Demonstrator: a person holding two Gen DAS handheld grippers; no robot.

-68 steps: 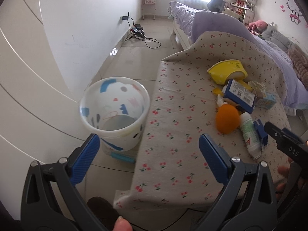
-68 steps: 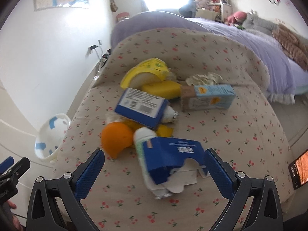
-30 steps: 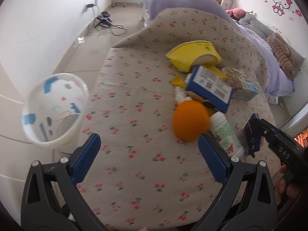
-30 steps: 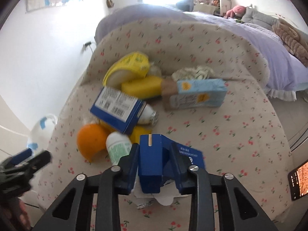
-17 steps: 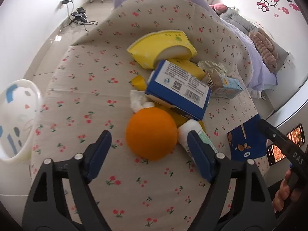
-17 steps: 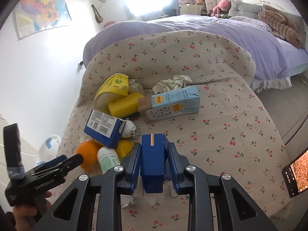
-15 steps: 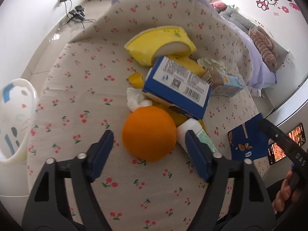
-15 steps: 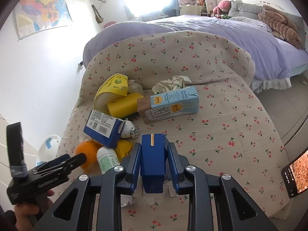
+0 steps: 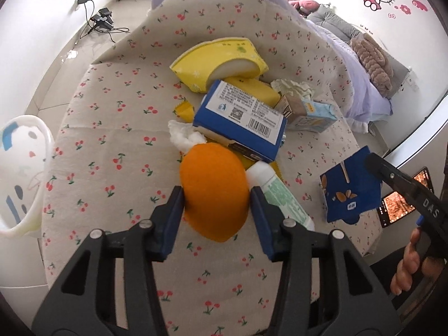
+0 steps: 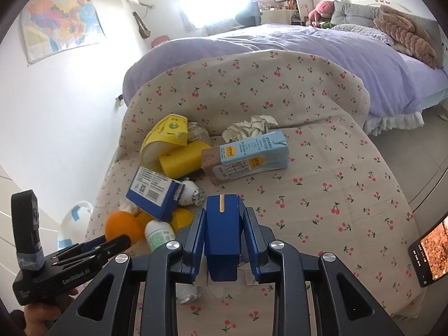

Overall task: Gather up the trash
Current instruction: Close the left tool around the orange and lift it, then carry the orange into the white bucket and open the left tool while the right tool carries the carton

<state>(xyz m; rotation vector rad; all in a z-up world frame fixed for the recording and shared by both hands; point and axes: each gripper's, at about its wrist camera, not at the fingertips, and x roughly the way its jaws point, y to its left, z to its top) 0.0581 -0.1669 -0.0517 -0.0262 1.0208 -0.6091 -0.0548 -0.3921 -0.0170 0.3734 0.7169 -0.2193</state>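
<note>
Trash lies in a heap on a cherry-print cloth (image 9: 117, 128). My left gripper (image 9: 217, 196) is shut on an orange (image 9: 214, 190), its pads against both sides. My right gripper (image 10: 222, 224) is shut on a small dark blue carton (image 10: 222, 229) and holds it above the cloth; it also shows in the left wrist view (image 9: 350, 187). A white-green bottle (image 9: 280, 196) lies right beside the orange. Behind it are a blue barcode box (image 9: 240, 117), a yellow wrapper (image 9: 218, 64), a light blue carton (image 10: 246, 156) and crumpled tissue (image 10: 252, 126).
A white bin (image 9: 19, 173) with blue patches stands on the floor left of the cloth. A phone (image 10: 431, 252) lies at the right edge. A purple bed (image 10: 308, 53) is behind, a white wall on the left.
My left gripper moved forward from the bin side to the orange and closed on it. My right gripper closed on the dark blue carton and lifted it off the cloth.
</note>
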